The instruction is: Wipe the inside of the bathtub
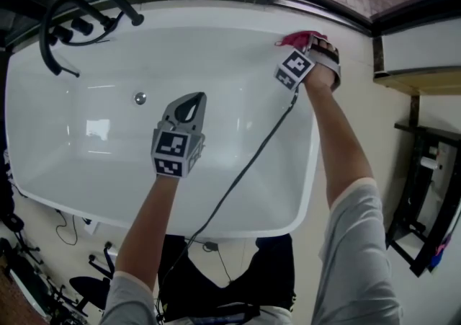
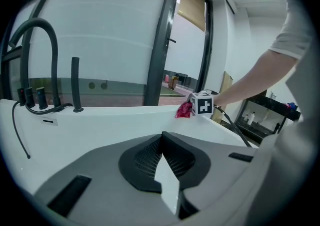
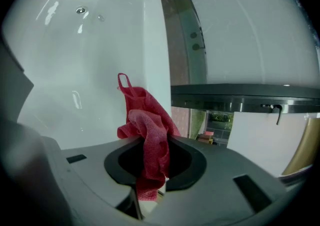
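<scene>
White bathtub (image 1: 216, 224) bears black faucet fittings (image 1: 81, 26) on its far-left ledge, a red cloth (image 1: 295, 39) touching its far-right rim.

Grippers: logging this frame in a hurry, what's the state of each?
Left gripper: shut, holding nothing.
Right gripper: shut on the red cloth.

No legible writing in any view
The cubes on the left hand-held gripper (image 1: 189, 102) and the right hand-held gripper (image 1: 311, 43) carry only black-and-white square marker patterns, no letters or numbers
</scene>
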Motion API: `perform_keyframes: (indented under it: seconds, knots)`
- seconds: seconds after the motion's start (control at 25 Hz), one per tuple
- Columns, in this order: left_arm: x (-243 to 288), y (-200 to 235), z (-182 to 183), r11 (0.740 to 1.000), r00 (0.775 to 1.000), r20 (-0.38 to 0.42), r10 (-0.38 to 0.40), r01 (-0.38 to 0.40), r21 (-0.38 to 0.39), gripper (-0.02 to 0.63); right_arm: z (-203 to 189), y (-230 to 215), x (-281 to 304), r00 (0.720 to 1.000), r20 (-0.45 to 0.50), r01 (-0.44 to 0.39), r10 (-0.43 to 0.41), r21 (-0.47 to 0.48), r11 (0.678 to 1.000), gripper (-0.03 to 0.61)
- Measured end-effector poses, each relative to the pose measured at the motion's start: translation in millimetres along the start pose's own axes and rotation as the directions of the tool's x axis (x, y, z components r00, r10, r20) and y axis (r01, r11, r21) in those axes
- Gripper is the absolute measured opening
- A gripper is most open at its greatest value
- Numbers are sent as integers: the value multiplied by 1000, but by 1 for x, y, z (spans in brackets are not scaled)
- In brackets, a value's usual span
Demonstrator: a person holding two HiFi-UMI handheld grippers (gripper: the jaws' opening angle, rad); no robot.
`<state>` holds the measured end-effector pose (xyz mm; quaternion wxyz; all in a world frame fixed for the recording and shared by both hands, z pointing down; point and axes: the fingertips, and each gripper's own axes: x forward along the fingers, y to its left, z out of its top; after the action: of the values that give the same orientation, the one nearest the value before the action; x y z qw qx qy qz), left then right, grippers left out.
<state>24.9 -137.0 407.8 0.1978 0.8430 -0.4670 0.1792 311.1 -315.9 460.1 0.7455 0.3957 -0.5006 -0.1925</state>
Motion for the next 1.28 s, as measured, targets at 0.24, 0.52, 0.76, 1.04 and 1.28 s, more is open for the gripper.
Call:
perform_keyframes:
  seconds: [0.24, 0.52, 0.76, 1.04, 1.28]
  knots:
    - [-23, -5, 9, 1000, 1000, 5, 6, -6, -19, 6, -5, -40, -35, 997, 69, 36, -46, 132, 991, 87]
    - [-63, -4, 33, 1000, 1000, 16, 26, -26, -13, 6, -9, -62, -99, 987, 153, 7, -56, 302, 953, 87]
    - [-114, -2, 65, 998, 998, 26, 60, -60, -21, 6, -27, -74, -177, 971, 233, -53, -62, 457, 888, 87]
    - [-190, -5, 98, 993, 992, 49, 117, -116, -30, 6, -92, -76, -260, 955, 294, -176, -41, 672, 719, 87]
    - [-251, 19, 130, 990, 985, 94, 143, -142, -27, 6, -112, -83, -324, 918, 391, -321, -65, 829, 458, 89]
